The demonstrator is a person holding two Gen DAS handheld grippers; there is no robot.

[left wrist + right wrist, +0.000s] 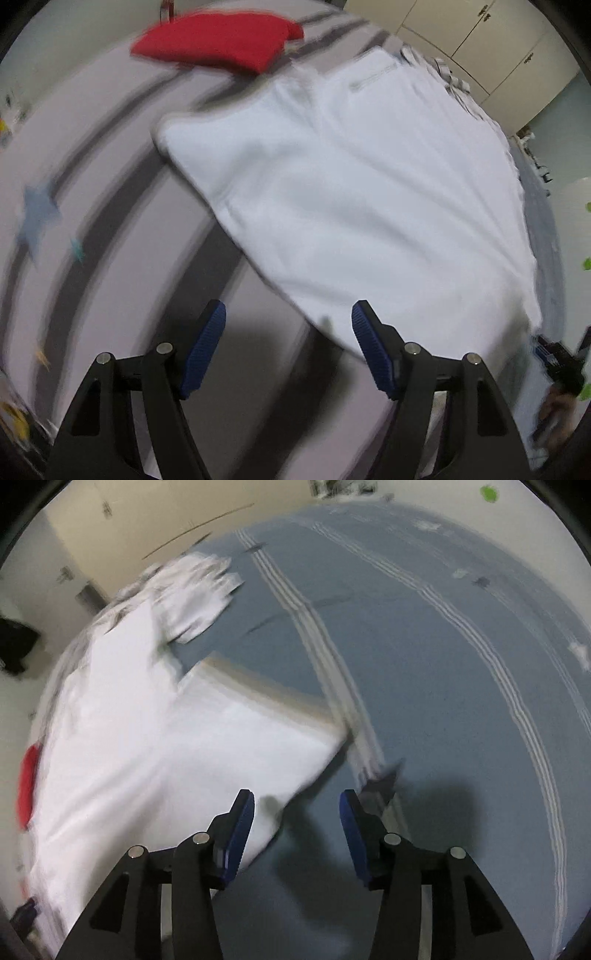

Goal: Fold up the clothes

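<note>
both views are blurred. a white garment lies spread flat on the striped bed, with a folded red cloth beyond it. the left hand-held gripper and right hand-held gripper hover at its near edge, fingers apart, holding nothing.

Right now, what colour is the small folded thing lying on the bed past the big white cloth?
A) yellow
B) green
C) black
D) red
D: the folded piece lying on the striped bedspread beyond the white garment is clearly red in the left wrist view, and a red patch also peeks out at the left edge of the right wrist view.
</note>
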